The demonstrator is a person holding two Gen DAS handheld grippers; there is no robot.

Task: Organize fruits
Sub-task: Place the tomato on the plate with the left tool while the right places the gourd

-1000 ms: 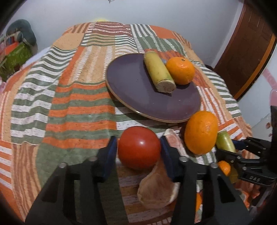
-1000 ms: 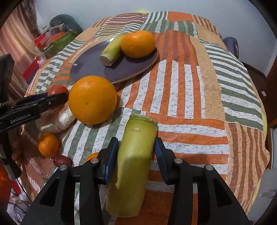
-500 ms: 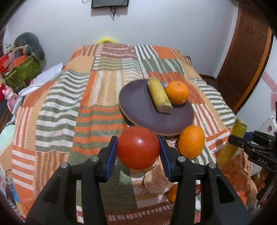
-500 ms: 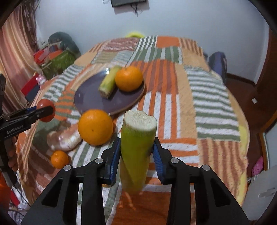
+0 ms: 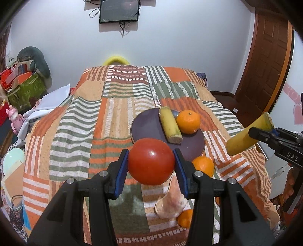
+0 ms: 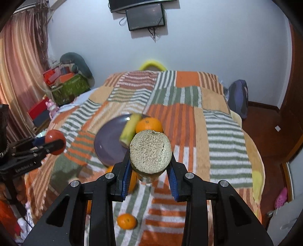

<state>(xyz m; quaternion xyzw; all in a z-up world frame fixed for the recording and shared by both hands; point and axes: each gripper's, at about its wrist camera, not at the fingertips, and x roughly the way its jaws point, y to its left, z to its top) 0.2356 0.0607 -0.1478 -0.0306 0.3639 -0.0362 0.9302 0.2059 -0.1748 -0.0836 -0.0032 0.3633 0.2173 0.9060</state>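
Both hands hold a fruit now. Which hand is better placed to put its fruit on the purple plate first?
Left, probably. Its fingers hold the tomato right at the near rim of the purple plate, beside its bare part. The right gripper with its cut banana piece hangs further off to the side.

plate (image 5: 147,128) mid-bed (image 5: 79,117), stalk piece (image 5: 170,124) left of orange (image 5: 189,121) (touching), screen (image 5: 119,10) behind

Below me the bed (image 5: 79,136) wears a striped patchwork blanket (image 5: 117,106). On it lie a purple plate (image 5: 145,126), two loose oranges (image 5: 203,165), and a pale ginger-like root (image 5: 171,200).
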